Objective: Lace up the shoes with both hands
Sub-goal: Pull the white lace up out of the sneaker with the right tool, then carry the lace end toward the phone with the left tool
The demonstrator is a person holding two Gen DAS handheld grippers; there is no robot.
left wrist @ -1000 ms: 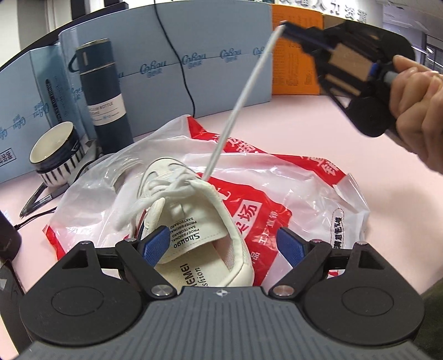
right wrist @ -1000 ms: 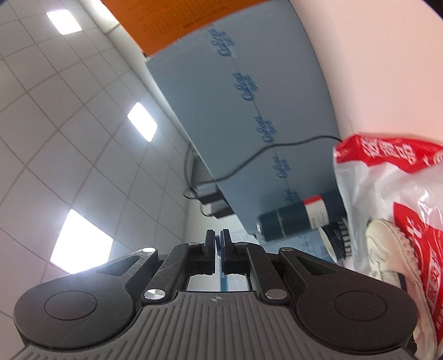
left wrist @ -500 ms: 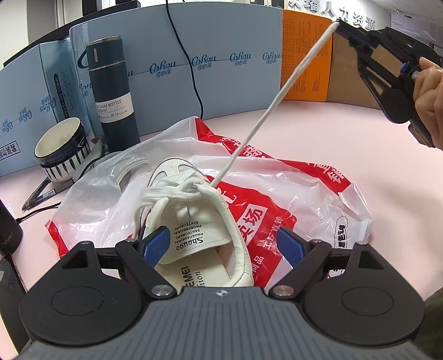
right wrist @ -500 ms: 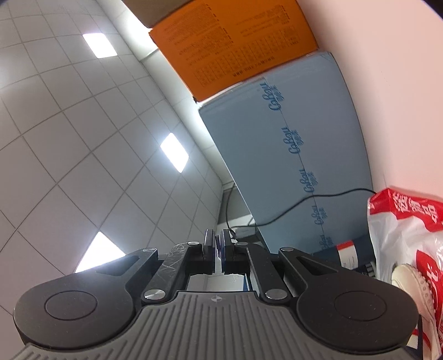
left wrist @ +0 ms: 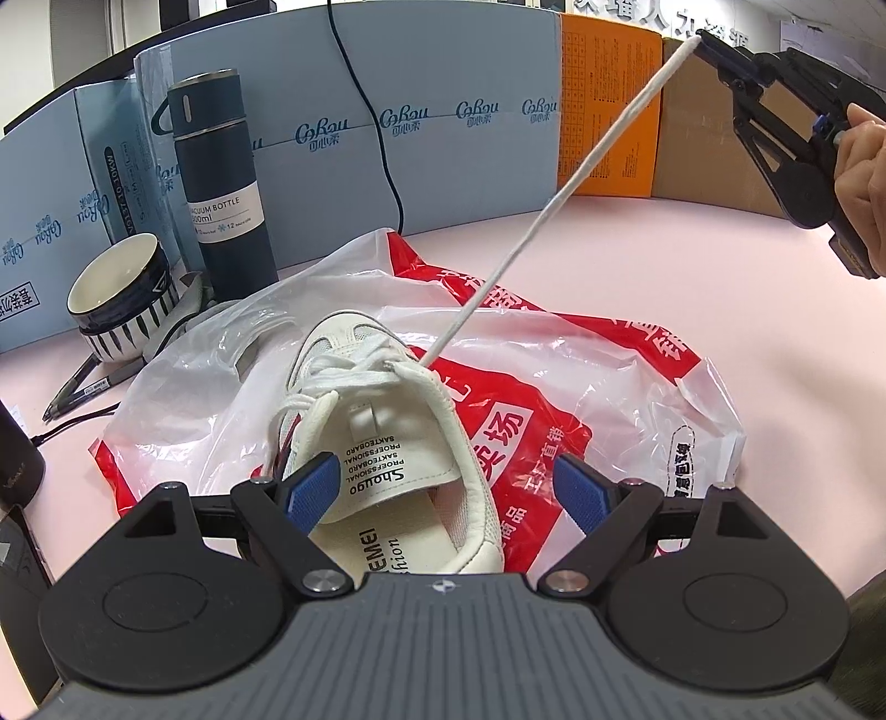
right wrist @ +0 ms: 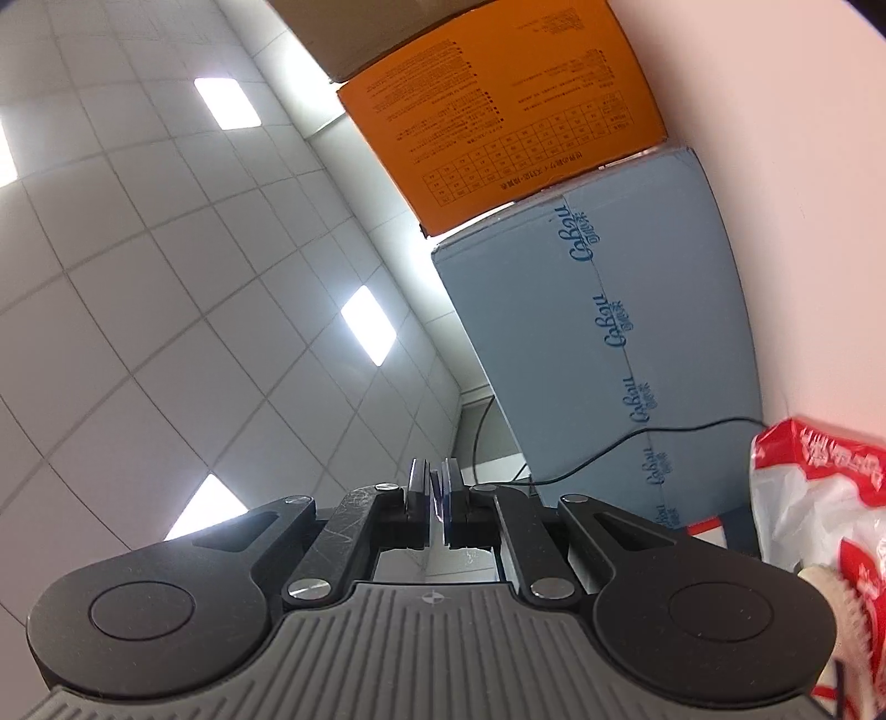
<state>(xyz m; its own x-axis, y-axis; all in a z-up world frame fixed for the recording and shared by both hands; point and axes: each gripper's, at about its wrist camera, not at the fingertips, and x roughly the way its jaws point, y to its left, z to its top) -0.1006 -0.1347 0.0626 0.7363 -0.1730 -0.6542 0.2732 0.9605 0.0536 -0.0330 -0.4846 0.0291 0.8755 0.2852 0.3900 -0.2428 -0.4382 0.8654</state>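
Note:
A white sneaker (left wrist: 387, 437) lies on a red and white plastic bag (left wrist: 609, 354), toe pointing away. My left gripper (left wrist: 446, 490) stands open astride the heel end; its blue pads (left wrist: 310, 487) are not pressing the shoe. A white shoelace (left wrist: 554, 199) runs taut from the top right eyelet up to my right gripper (left wrist: 699, 40), held by a hand at the upper right. The right gripper's jaws are starting to open, with the lace end still pinched between them. In the right wrist view the gripper (right wrist: 437, 493) points up at the ceiling with a thin slit between its pads.
A dark vacuum bottle (left wrist: 221, 183) and a striped bowl (left wrist: 122, 293) stand at the left, with pens (left wrist: 83, 387) beside them. Blue boxes (left wrist: 443, 127) and an orange box (left wrist: 609, 111) wall off the back. A black cable (left wrist: 387, 166) hangs down. Bare pink table (left wrist: 664, 266) lies at the right.
My right gripper has drawn the lace up and to the right, farther from the shoe, and tilted more toward the ceiling. A thin slit has appeared between its pads. The left gripper has stayed put.

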